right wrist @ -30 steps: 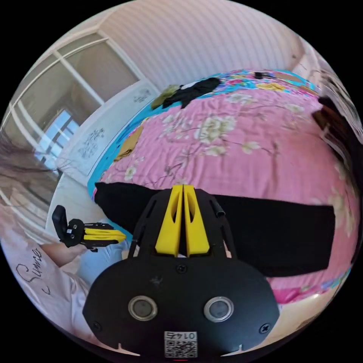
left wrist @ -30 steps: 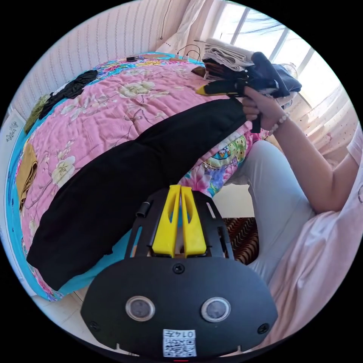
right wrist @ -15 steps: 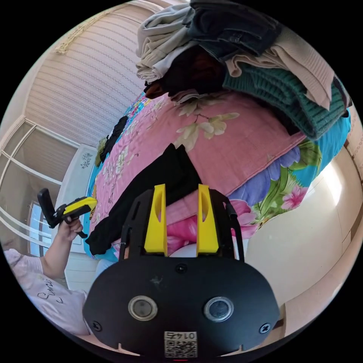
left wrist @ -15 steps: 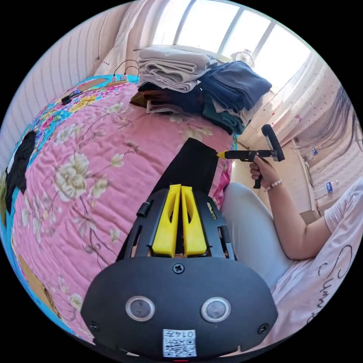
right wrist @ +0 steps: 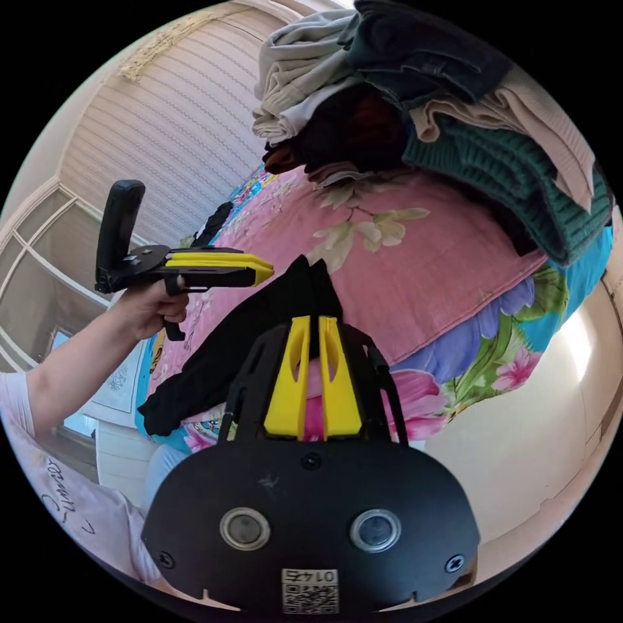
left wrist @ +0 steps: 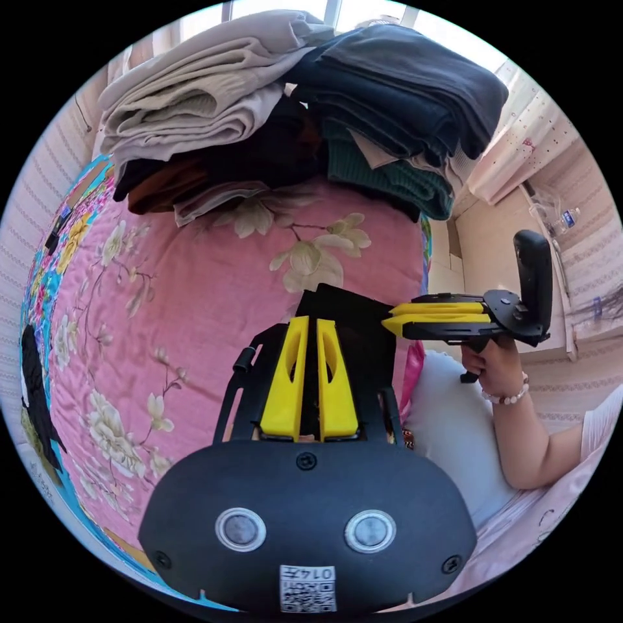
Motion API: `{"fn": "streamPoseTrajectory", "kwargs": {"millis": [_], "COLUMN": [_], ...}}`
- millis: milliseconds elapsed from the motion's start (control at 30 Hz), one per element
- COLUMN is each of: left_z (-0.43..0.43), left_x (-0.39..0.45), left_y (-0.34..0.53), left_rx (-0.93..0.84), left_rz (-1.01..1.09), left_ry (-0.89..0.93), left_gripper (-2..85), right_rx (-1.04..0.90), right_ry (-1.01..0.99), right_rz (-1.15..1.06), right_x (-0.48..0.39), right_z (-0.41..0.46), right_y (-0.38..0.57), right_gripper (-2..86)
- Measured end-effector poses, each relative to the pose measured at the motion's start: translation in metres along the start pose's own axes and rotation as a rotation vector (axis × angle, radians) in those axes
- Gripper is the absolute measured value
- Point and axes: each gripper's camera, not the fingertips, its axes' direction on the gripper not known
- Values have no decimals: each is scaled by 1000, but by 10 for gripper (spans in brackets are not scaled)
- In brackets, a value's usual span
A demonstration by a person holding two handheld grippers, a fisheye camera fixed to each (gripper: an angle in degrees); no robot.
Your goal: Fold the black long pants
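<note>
Right gripper [right wrist: 311, 389] jaws, apart half a second ago, now nearly together. Left gripper [left wrist: 305, 389] jaws together, whether pinching cloth unclear. Pants [right wrist: 259, 337] on quilt [left wrist: 195, 292], folded lengthwise; cross-folds probably left.

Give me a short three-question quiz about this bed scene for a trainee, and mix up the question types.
1. True or false: the black pants lie on the pink floral quilt.
2. Where is the pile of folded clothes? A) on the floor B) on the quilt, beyond the pants C) in the person's lap
3. Short answer: what colour are the jaws of the left gripper and the right gripper?

Key: 1 true; 2 B; 3 yellow.
</note>
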Motion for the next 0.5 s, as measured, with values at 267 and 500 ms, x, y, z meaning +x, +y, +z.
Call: {"fn": "streamPoseTrajectory", "kwargs": {"millis": [267,500], "left_z": [21,40], "left_x": [26,23], "left_y": [-42,-67], "left_rx": [-30,-56], "left_rz": [84,79], "left_ry": [-39,-60], "left_gripper": [32,71], "right_rx": [-10,99], "right_ry": [-118,-111], "right_rz": [77,96], "right_x": [63,83], "right_z": [-10,-24], "right_y": [3,4], "right_gripper": [23,91]}}
